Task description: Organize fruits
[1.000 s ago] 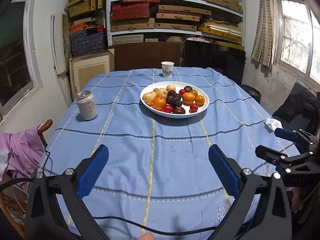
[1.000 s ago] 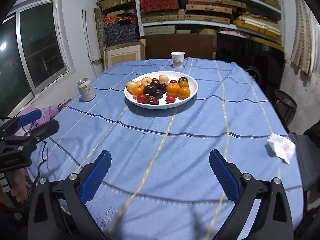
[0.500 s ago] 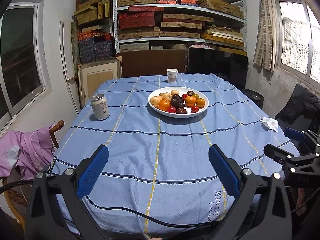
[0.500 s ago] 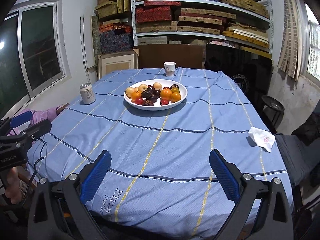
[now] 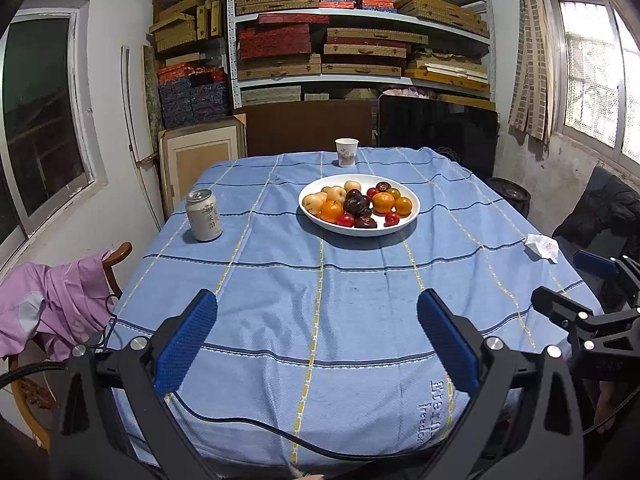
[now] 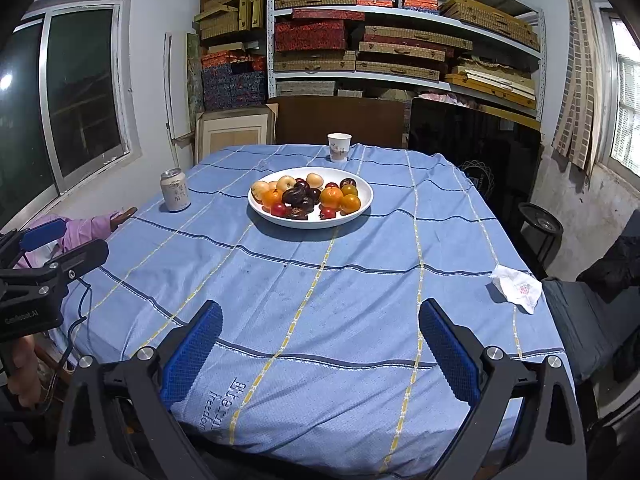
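Two grippers: your left gripper (image 5: 316,336) and right gripper (image 6: 320,340) both stand with jaws spread wide, holding nothing, at the table's near edge.
Table (image 5: 280,280): blue checked cloth.
Plate (image 5: 412,210): white, well ahead of both your tools, toward the far end.
Fruits (image 5: 356,204): heaped on the plate, untouched.

From where I stand, the bench (image 5: 320,300) under its blue cloth carries a drink can (image 5: 203,215) near its left edge and a paper cup (image 5: 346,152) at its far end. A crumpled tissue (image 5: 542,246) lies at its right edge. A chair with pink cloth (image 5: 52,312) sits at its left, shelves of flat boxes (image 5: 360,36) beyond it.
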